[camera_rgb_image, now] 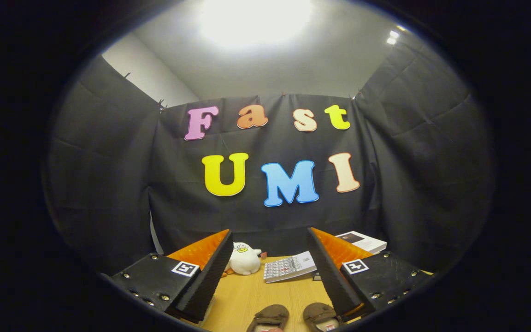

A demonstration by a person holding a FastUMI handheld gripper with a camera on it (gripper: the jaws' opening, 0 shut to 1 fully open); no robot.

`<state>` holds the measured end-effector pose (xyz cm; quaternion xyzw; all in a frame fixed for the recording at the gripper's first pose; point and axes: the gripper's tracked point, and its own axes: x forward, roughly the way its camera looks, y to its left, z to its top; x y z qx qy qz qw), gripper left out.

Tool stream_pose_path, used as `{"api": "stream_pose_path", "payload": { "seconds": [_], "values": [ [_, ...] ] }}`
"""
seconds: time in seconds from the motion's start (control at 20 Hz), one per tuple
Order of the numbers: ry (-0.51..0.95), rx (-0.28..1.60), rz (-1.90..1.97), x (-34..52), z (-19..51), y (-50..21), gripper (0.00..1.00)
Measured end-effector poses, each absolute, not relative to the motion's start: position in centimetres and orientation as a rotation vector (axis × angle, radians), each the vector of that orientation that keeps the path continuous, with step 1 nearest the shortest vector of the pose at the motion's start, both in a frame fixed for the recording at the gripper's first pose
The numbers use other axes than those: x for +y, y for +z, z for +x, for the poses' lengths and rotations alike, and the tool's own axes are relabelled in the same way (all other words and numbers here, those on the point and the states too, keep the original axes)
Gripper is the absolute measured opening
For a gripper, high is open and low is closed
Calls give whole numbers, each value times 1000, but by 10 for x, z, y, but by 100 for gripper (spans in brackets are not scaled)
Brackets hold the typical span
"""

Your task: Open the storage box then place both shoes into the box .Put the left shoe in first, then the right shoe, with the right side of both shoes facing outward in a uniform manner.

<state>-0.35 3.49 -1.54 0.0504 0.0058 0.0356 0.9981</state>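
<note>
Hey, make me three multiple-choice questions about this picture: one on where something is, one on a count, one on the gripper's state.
1. Where is the plush toy?
A. on the wooden table, beyond the fingers
B. clamped between the fingers
C. on top of a shoe

2. How many brown shoes lie between the fingers?
A. one
B. two
C. four

3. What is the gripper doing?
A. shut on a shoe
B. shut on a booklet
C. open, holding nothing

Answers: 1 A, it sits on the table by the back cloth; 2 B, a pair lies side by side; 3 C, the fingers stand wide apart.

Black cloth walls (109, 184) enclose a wooden table (247, 295) — bright ceiling light (254, 18) glares overhead.
</note>
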Motion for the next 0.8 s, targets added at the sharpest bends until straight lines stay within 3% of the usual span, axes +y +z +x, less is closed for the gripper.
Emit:
{"api": "stream_pose_path", "payload": {
  "seconds": [0.8],
  "values": [
    [276, 266, 477, 124, -21, -113, 97]
  ]
}}
